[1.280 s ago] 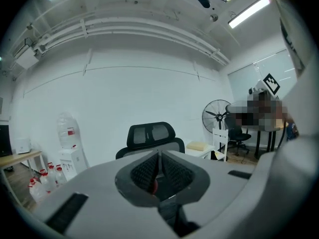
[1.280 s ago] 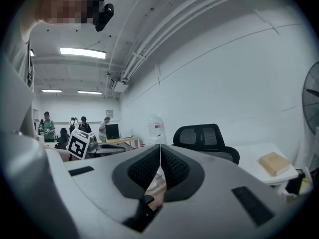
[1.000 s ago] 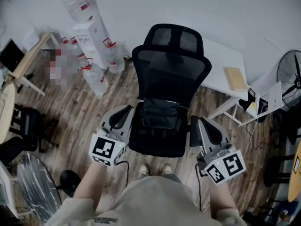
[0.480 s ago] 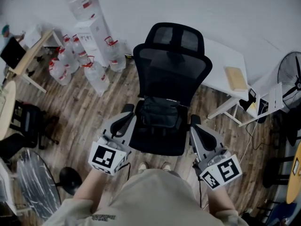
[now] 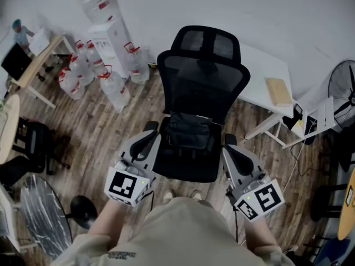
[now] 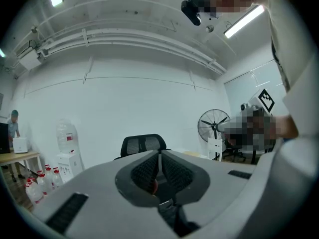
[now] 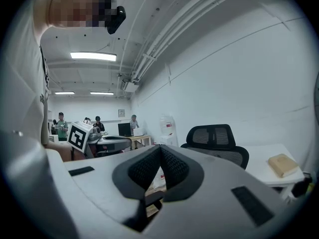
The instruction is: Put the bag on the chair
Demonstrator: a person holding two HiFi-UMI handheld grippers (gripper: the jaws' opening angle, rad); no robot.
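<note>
Only red labels show on the water dispenser [image 5: 105, 40] and jugs [image 5: 113, 90], too small to read. Right of the black chair [image 5: 202, 76] stand a white table [image 5: 266, 65] bearing a tan box [image 5: 277, 92], and a fan [image 5: 341, 87]. The black bag [image 5: 189, 134] lies on the seat, between the left gripper [image 5: 150, 131] and the right gripper [image 5: 228, 146]. It is apart from both, and each gripper's jaws are pressed together.

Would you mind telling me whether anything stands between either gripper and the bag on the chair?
Nothing visible does. The bag lies on the chair seat against the backrest, and the left gripper and right gripper hang beside the seat's two sides, fingers shut and empty.
</note>
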